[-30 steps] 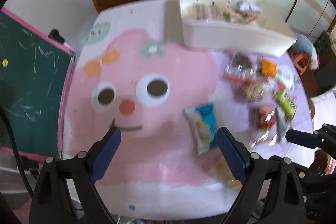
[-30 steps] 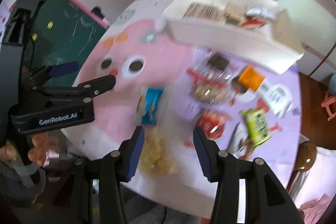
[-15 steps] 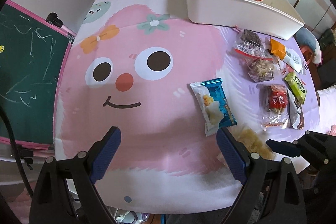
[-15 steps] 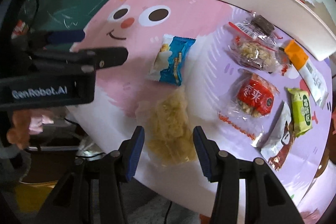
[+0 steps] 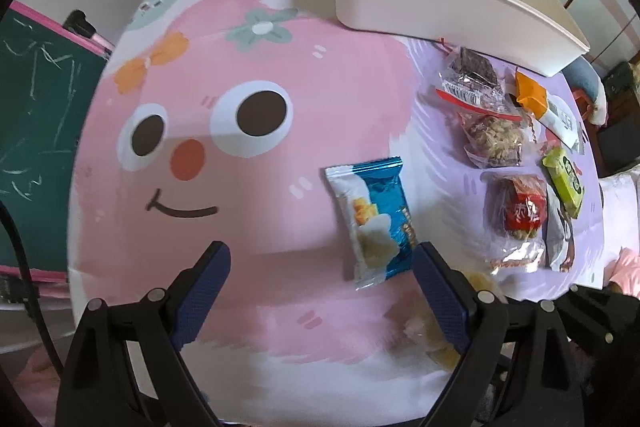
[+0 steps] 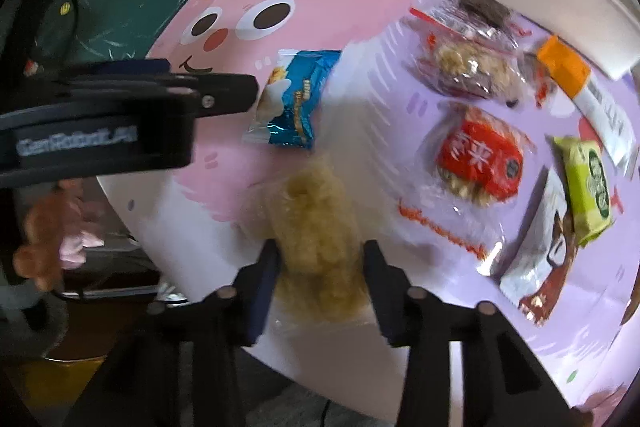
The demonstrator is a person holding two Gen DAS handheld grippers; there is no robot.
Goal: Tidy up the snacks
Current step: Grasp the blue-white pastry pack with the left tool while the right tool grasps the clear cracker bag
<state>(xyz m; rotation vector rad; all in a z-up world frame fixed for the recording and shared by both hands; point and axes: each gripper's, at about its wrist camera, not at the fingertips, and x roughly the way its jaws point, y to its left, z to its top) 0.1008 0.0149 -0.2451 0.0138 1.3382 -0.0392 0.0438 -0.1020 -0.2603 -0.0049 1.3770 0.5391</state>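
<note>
A round table (image 5: 120,307) fills both views, covered with a pink cartoon-face cloth (image 5: 224,131), a green chalkboard (image 5: 36,131) leaning at its far left and a white bin (image 5: 440,7) at the far edge, already holding a few packets; the loose snacks lie in a cluster on the lilac side of the cloth just in front of that bin, which looks to be where they are meant to go.

The right gripper (image 6: 320,267) points steeply down at the table's near rim, its jaws closing around a clear bag of pale yellow puffed snack (image 6: 316,227); the bag sits between the pads, and whether they already press on it I cannot tell through the blur; its long axis runs away from the gripper toward the table's middle, so the pads meet it across its narrow width, probably the easiest hold on a soft bag.

The left gripper (image 5: 320,291) is spread wide and empty over the pink cloth; the blue-and-white packet (image 5: 376,223) lies just inside its right finger, lengthwise roughly along the gripper's line of sight, top seam pointing toward the bin; it looks like the likely next pick.

Further right lie a red-label packet (image 6: 480,159), a green packet (image 6: 588,183) and an orange-ended stick (image 6: 576,75), untouched.
</note>
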